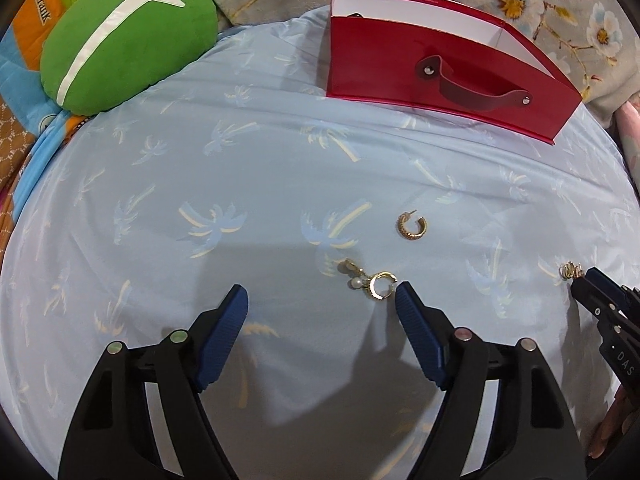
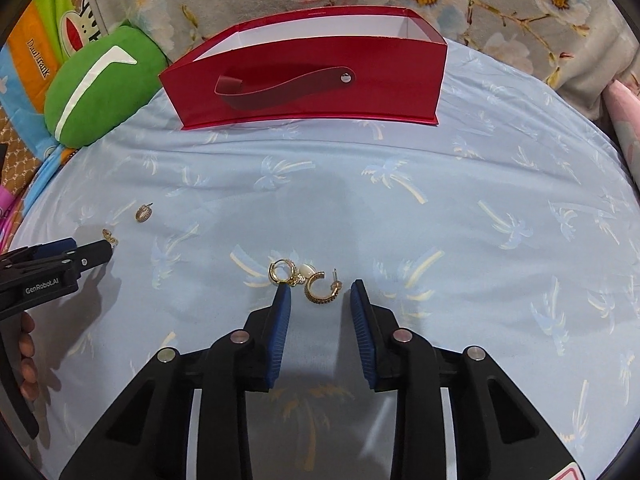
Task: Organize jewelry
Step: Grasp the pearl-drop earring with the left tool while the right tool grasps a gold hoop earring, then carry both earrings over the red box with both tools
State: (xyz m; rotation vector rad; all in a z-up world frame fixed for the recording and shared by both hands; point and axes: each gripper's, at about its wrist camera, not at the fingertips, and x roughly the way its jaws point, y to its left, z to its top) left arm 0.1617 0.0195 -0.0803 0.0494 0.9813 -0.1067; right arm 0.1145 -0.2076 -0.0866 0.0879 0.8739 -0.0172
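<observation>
two tools hang low over a bed sheet (image 1: 280, 160) with a palm print. the left tool (image 1: 320, 300) is wide open with nothing between its pads; a pearl earring (image 1: 374, 282) lies just beside the tip of its right finger (image 1: 420, 328), and a gold hoop (image 1: 412, 224) lies a little farther ahead. the right tool (image 2: 320, 294) is about half open, also with nothing in it. a second hoop (image 2: 322, 286) lies on the sheet just ahead of the gap between its fingertips, and a small cluster (image 2: 286, 272) of earrings lies close to its left finger (image 2: 280, 328). the red box (image 2: 308, 76) stands open at the far edge of the sheet, well apart from all the jewelry. a green pillow (image 1: 124, 36) lies to the far left.
</observation>
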